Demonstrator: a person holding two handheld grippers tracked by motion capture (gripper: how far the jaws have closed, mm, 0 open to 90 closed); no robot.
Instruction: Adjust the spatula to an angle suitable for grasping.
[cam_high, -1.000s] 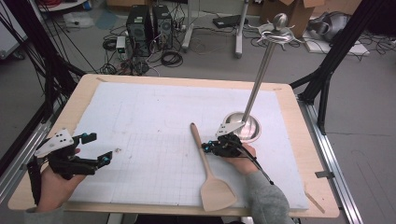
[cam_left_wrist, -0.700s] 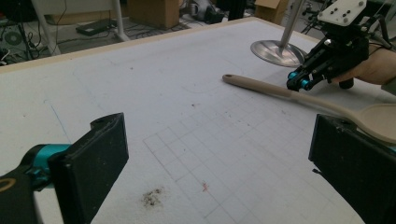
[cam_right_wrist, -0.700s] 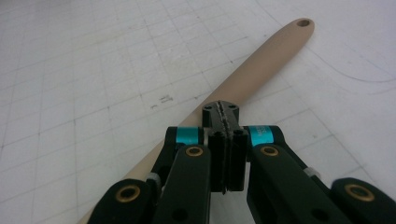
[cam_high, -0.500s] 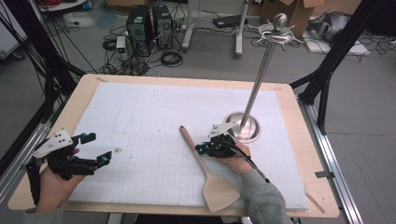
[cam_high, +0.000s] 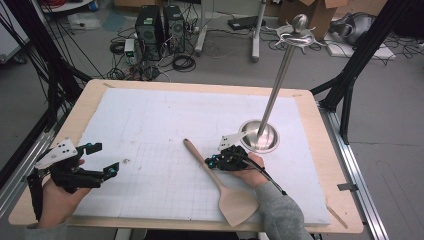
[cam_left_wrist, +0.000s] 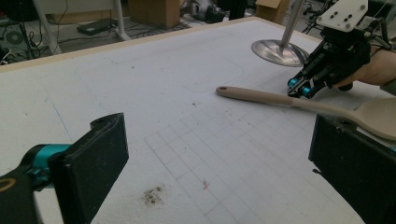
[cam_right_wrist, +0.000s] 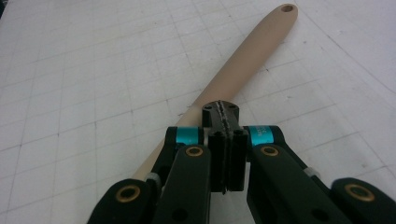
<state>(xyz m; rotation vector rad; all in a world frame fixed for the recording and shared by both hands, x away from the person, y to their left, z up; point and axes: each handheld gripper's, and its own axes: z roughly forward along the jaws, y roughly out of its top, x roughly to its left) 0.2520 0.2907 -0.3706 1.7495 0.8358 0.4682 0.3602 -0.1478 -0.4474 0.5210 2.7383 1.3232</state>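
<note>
A wooden spatula (cam_high: 227, 190) lies on the white mat, its handle pointing up-left and its blade near the front edge. My right gripper (cam_high: 214, 161) is shut with nothing between its jaws. Its tip sits against the right side of the handle. In the right gripper view the closed jaw tip of my right gripper (cam_right_wrist: 221, 112) lies over the spatula's handle (cam_right_wrist: 252, 51). My left gripper (cam_high: 106, 158) stands open over the mat's front left, apart from the spatula. From the left gripper view, the spatula (cam_left_wrist: 261, 96) and the right gripper (cam_left_wrist: 299, 88) show beyond my left gripper's (cam_left_wrist: 224, 177) jaws.
A metal stand with a round base (cam_high: 259, 136) and a tall pole (cam_high: 277, 85) rises just behind my right hand. The white gridded mat (cam_high: 160, 125) covers a wooden table (cam_high: 340, 165). Computers and cables lie on the floor beyond.
The spatula's handle end has swung to the left across the mat, with my right gripper moving left against it. The left gripper has stayed put.
</note>
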